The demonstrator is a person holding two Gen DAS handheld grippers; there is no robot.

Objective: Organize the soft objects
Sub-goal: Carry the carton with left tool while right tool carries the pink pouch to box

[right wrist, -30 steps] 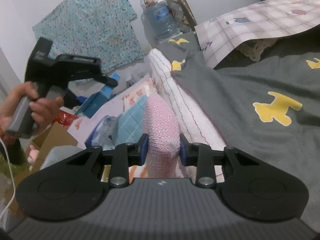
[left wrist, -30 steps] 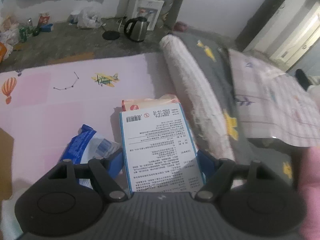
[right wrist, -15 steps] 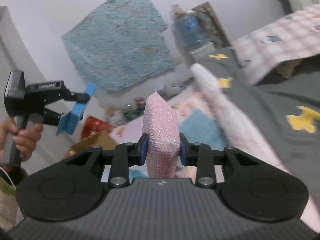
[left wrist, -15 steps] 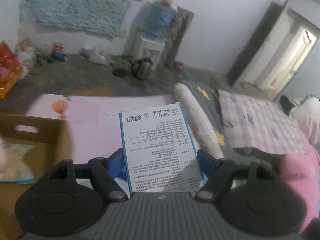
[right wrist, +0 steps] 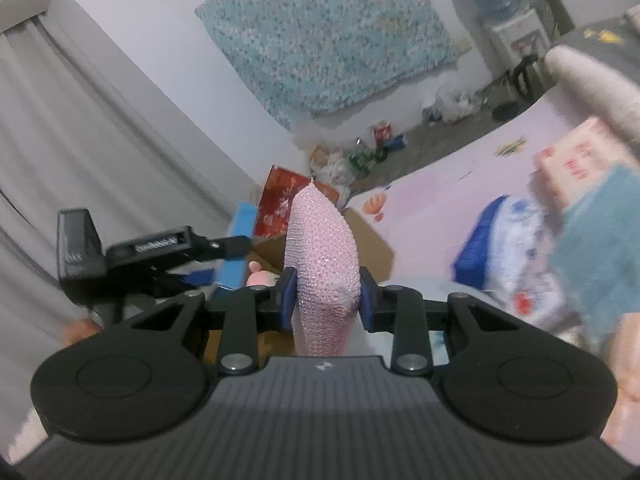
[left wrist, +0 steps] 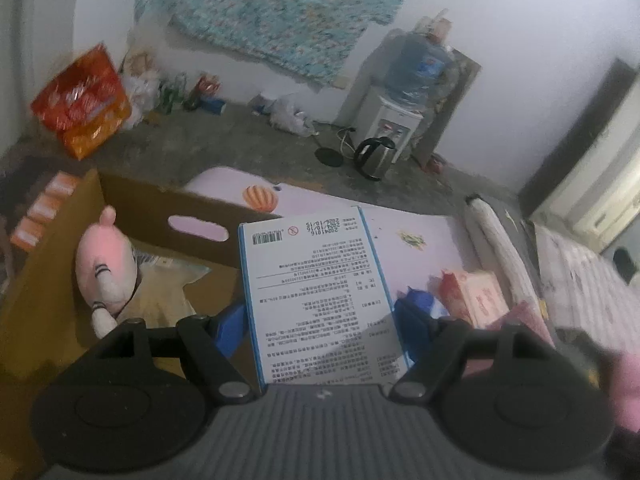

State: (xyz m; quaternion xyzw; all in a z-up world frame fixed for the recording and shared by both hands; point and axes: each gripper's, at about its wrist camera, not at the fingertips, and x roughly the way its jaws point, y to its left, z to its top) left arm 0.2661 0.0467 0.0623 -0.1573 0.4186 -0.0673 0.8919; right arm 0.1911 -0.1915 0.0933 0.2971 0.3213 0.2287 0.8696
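Observation:
My left gripper (left wrist: 324, 312) is shut on a flat blue-edged box (left wrist: 316, 288) with a white printed back and a barcode. It hangs over an open cardboard box (left wrist: 132, 200) holding a pink plush toy (left wrist: 106, 264) and a pale bag. My right gripper (right wrist: 327, 300) is shut on a pink glittery soft pad (right wrist: 322, 256), standing upright between the blue pads. In the right wrist view the left gripper (right wrist: 224, 260), held by a hand, carries the blue box (right wrist: 242, 224) above the carton's left side.
On the pink play mat (left wrist: 320, 204) lie a blue tissue pack (right wrist: 508, 240), a pink-orange pack (left wrist: 476, 296) and a teal cloth (right wrist: 600, 240). A rolled white blanket (left wrist: 500, 248) borders the mat. A kettle (left wrist: 376, 156), a water dispenser (left wrist: 392, 120) and a red snack bag (left wrist: 84, 100) stand behind.
Both grippers swung left and up, away from the bedding and mat, toward the cardboard box, each keeping its grip. The carton and plush toy came into view.

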